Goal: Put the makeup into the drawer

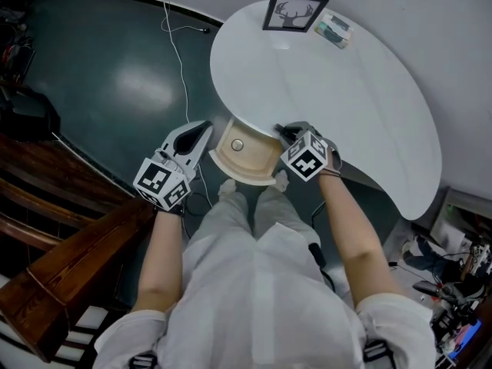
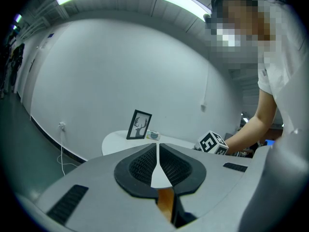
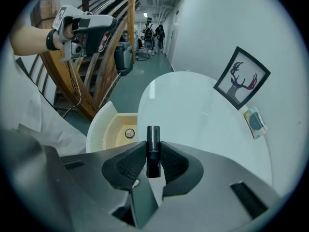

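Note:
My right gripper (image 3: 153,148) is shut on a black makeup tube (image 3: 153,135), which stands upright between the pads. In the head view the right gripper (image 1: 282,132) hangs at the white table's (image 1: 346,98) near edge, beside the open cream drawer (image 1: 247,177). A small round compact (image 3: 129,133) lies inside the drawer (image 3: 99,129). My left gripper (image 1: 204,127) hovers just left of the drawer, pointing almost level. Its jaws are shut with nothing between them (image 2: 158,147).
A framed deer picture (image 1: 294,11) and a small teal packet (image 1: 334,31) stand at the table's far side. A white cable (image 1: 181,60) runs over the dark floor at left. A wooden stair rail (image 1: 69,260) rises at the lower left. The person's legs are below the drawer.

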A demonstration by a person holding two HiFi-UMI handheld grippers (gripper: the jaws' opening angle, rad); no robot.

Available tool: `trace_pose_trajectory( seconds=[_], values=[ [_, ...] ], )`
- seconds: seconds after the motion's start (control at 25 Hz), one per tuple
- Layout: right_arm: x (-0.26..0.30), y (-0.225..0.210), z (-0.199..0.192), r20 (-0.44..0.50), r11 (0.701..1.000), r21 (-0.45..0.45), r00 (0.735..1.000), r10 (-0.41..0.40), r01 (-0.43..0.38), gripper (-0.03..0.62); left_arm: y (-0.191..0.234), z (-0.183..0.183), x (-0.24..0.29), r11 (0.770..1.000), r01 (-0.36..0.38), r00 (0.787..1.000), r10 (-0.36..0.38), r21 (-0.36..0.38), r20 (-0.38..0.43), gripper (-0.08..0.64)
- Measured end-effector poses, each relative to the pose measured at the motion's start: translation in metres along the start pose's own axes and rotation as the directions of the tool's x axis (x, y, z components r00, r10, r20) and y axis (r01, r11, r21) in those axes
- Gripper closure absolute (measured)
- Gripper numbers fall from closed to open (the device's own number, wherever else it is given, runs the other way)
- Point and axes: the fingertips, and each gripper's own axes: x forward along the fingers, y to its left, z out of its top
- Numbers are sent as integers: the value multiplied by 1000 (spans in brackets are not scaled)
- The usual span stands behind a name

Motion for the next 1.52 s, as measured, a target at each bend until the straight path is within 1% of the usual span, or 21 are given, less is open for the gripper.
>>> trace_pose_trajectory(
  seconds=[0.44, 0.76, 1.12, 1.52],
  values=[
    [25, 51, 16, 8, 998, 23, 998, 64, -64, 508, 9, -12, -26, 1000, -7, 1000, 7, 0, -25, 535],
    [45, 74, 20, 3, 995, 33, 996, 93, -93, 508, 11, -22, -34, 1000, -4, 999, 4, -6, -40, 535],
    [81, 89, 6, -36, 990, 61, 991, 126, -124, 508, 11, -37, -31, 1000, 13, 997, -14, -15, -69, 535],
    [130, 105, -13, -84, 987, 23, 984, 160, -158, 508, 13, -54, -21, 999, 34, 994, -35, -18, -101, 535]
  ],
)
